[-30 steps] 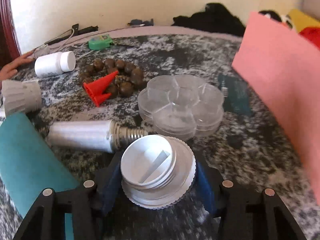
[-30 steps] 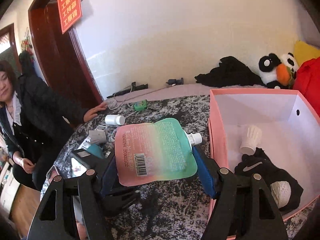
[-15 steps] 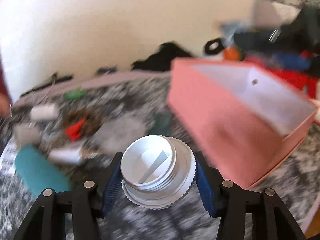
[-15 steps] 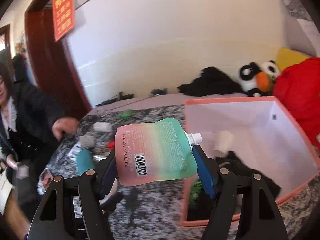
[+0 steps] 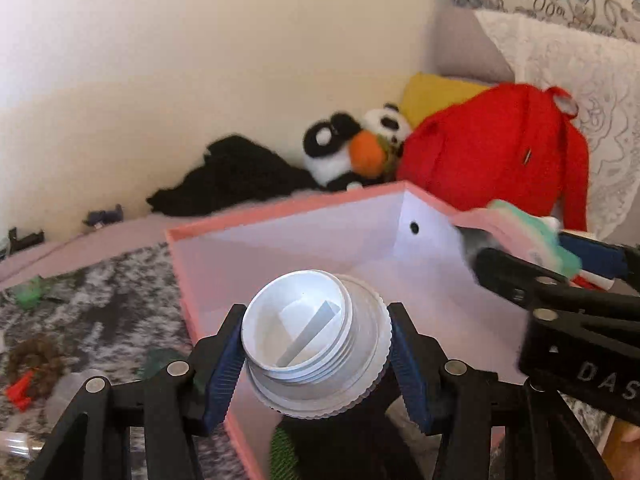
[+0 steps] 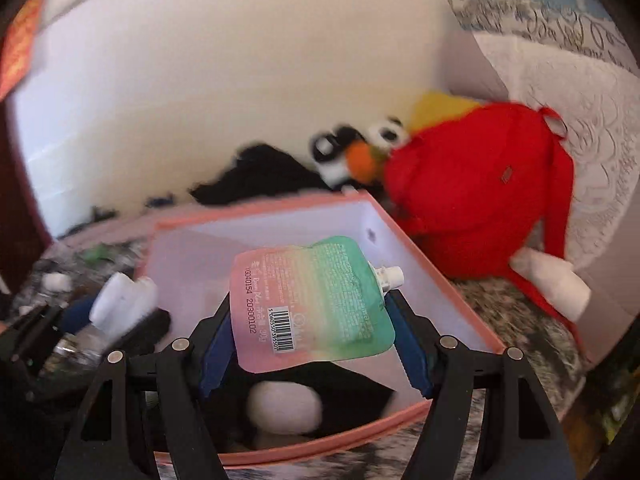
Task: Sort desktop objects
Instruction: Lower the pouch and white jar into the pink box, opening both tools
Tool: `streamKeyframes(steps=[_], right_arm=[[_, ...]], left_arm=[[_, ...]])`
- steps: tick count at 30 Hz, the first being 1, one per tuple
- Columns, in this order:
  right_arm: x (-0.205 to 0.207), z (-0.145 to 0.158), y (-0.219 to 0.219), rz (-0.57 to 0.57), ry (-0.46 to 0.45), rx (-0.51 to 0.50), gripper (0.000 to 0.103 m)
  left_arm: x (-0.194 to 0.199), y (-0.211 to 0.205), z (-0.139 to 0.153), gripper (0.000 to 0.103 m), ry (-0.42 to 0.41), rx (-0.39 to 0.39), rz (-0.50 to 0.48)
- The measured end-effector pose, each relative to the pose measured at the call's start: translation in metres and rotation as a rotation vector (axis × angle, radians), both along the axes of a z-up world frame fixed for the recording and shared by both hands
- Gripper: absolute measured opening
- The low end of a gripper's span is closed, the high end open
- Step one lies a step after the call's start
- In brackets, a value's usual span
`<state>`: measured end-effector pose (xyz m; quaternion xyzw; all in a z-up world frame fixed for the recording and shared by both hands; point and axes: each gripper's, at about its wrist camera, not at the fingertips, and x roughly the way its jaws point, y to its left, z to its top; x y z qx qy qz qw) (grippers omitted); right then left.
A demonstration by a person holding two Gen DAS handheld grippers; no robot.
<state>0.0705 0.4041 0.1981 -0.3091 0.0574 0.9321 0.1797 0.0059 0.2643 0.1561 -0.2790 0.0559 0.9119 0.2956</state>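
Ribbed aluminium cap [image 5: 316,340] (round), glossy pouch [image 6: 310,304]

The right tool [image 6: 310,334] holds a pink and green pouch [image 6: 310,306] tight between its blue pads [image 6: 408,340]. The pouch has a white spout [image 6: 390,276] at 2 o'clock. It is over the open pink box [image 6: 440,280]. In the box lie a black cloth [image 6: 352,394] and a white ball [image 6: 284,406]. At 9 o'clock the left tool [image 6: 86,322] holds a white cap [image 6: 124,300]. At 1 o'clock is a red bag [image 6: 480,196], beside a panda toy [image 6: 360,148].
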Motion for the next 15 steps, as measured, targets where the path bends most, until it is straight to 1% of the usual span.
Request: streamKeyframes(steps=[1,2,3,4,5,6,7,9,11,14,15], right_arm=[[-0.003,-0.004,0.008,-0.013,-0.029,-0.014,0.075],[-0.005,-0.008,0.014,-0.028,-0.058,-0.026,0.076],[-0.007,-0.011,0.018,-0.043,-0.084,-0.032,0.076],[-0.008,-0.012,0.020,-0.057,-0.103,-0.030,0.077],[-0.008,-0.012,0.020,-0.069,-0.110,-0.016,0.083],[-0.007,-0.011,0.018,-0.084,-0.110,0.008,0.087],[-0.006,-0.006,0.014,-0.097,-0.096,0.043,0.094],[-0.006,0.002,0.005,-0.093,-0.054,0.080,0.096],[0.001,0.011,-0.004,-0.072,-0.009,0.088,0.098],[0.006,0.023,-0.027,-0.012,0.056,0.072,0.098],[0.008,0.026,-0.035,0.011,0.078,0.064,0.098]], left_arm=[[-0.003,0.006,-0.005,0.059,-0.019,-0.012,-0.005],[-0.006,0.011,-0.011,0.061,-0.038,-0.025,-0.010],[-0.007,0.015,-0.014,0.068,-0.045,-0.036,-0.010],[-0.005,0.016,-0.015,0.082,-0.041,-0.037,-0.003],[-0.001,0.015,-0.013,0.093,-0.027,-0.024,-0.004],[0.004,0.013,-0.011,0.099,-0.010,-0.009,-0.007],[0.009,0.011,-0.008,0.102,0.007,0.006,-0.010],[0.016,0.008,-0.001,0.102,0.038,0.008,-0.006],[0.020,0.001,0.006,0.102,0.054,0.011,0.012],[0.033,-0.032,0.015,0.102,0.069,0.034,0.060],[0.039,-0.047,0.014,0.102,0.074,0.031,0.076]])
